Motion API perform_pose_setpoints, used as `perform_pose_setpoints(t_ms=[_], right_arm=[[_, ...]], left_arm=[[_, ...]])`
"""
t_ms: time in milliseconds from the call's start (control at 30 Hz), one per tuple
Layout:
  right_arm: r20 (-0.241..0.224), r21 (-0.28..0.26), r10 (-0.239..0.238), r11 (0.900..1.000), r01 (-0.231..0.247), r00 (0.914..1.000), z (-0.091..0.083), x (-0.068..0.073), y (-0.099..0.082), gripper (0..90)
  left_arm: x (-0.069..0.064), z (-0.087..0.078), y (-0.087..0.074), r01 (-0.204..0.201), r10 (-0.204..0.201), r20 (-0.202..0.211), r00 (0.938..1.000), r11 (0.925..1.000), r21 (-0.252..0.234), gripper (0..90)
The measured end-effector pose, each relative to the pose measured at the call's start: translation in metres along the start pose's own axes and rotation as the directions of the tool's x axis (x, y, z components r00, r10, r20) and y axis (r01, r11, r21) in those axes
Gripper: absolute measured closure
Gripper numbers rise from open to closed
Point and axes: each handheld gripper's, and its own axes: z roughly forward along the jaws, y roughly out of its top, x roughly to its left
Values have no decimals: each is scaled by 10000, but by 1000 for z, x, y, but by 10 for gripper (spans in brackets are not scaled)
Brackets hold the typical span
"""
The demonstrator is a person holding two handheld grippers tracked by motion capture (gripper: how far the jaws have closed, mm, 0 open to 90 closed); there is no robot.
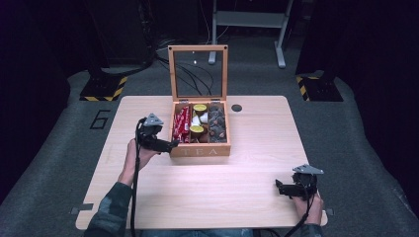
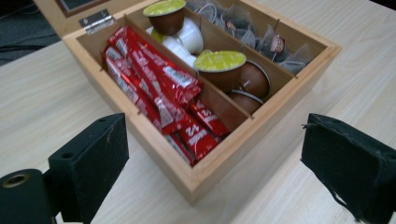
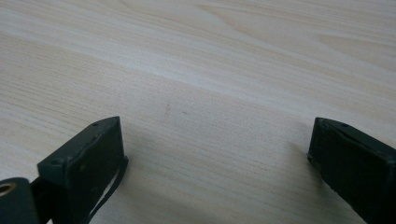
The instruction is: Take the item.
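A wooden tea box [image 1: 200, 150] marked TEA stands open on the table, its glass lid [image 1: 198, 73] upright. Its left compartment holds red sachets [image 2: 159, 88], the middle one coffee capsules [image 2: 219, 63] with yellow-green lids plus white ones, the right one clear-wrapped tea bags [image 2: 261, 35]. My left gripper [image 1: 170, 145] is open just left of the box's front left corner [image 2: 198, 184], jaws wide apart with the corner between them. My right gripper [image 1: 281, 188] rests open near the table's front right edge, with bare wood [image 3: 215, 140] between its jaws.
The light wooden table [image 1: 247, 192] has a dark round hole [image 1: 236, 107] right of the box. Beyond the table lie grey floor, black cables [image 1: 190, 74], yellow-black striped bases [image 1: 104, 88] and a grey metal stand [image 1: 249, 19].
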Motion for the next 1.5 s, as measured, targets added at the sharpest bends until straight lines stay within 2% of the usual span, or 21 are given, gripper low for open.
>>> perform_pose_setpoints(t_ms=[267, 433, 500, 633, 700, 733, 800, 933, 967, 1033, 1167, 1400, 1500], right_arm=[[-6, 0, -2, 10000, 2, 10000, 0, 0, 0, 30], [-23, -4, -26, 10000, 26, 10000, 0, 0, 0, 33], [-23, -6, -27, 10000, 27, 10000, 0, 0, 0, 33], [-3, -16, -4, 10000, 4, 10000, 0, 0, 0, 33], [-4, -15, 0, 10000, 0, 10000, 0, 0, 0, 33], [13, -34, 46, 10000, -46, 10000, 0, 0, 0, 33], [-29, -3, -42, 10000, 42, 10000, 0, 0, 0, 34], [17, -59, 74, 10000, -74, 10000, 0, 1, 0, 34], [-32, -15, -37, 10000, 37, 10000, 0, 0, 0, 35], [6, -49, 73, 10000, -73, 10000, 0, 1, 0, 37], [1, -35, 74, 10000, -74, 10000, 0, 1, 0, 37], [-18, -31, 43, 10000, -43, 10000, 0, 1, 0, 38], [-23, -32, 32, 10000, -32, 10000, 0, 1, 0, 38]], left_arm=[[-5, 18, 19, -66, 66, 2, 10000, 10000, 12, 108], [-7, 31, 31, -304, 304, -1, 9995, 9993, 218, 126], [-8, 37, 35, -297, 297, 5, 9996, 9994, 184, 139], [-10, 55, 43, -417, 417, 14, 9991, 9983, 414, 149], [-10, 57, 44, -427, 425, 50, 9991, 9979, 481, 160], [-10, 64, 46, -317, 317, -4, 9995, 9986, 427, 171], [-10, 70, 48, -371, 377, -108, 9992, 9980, 520, 187], [-10, 85, 50, -291, 302, -112, 9995, 9958, 866, 203], [-10, 87, 50, -329, 345, -152, 9993, 9947, 975, 207], [-11, 93, 51, -385, 408, -205, 9990, 9939, 1030, 220], [-12, 101, 55, -591, 591, 29, 9982, 9926, 1065, 252], [-17, 113, 54, -965, 941, 226, 9953, 9825, 1596, 313], [-19, 115, 54, -1043, 1023, 208, 9945, 9827, 1530, 344]])
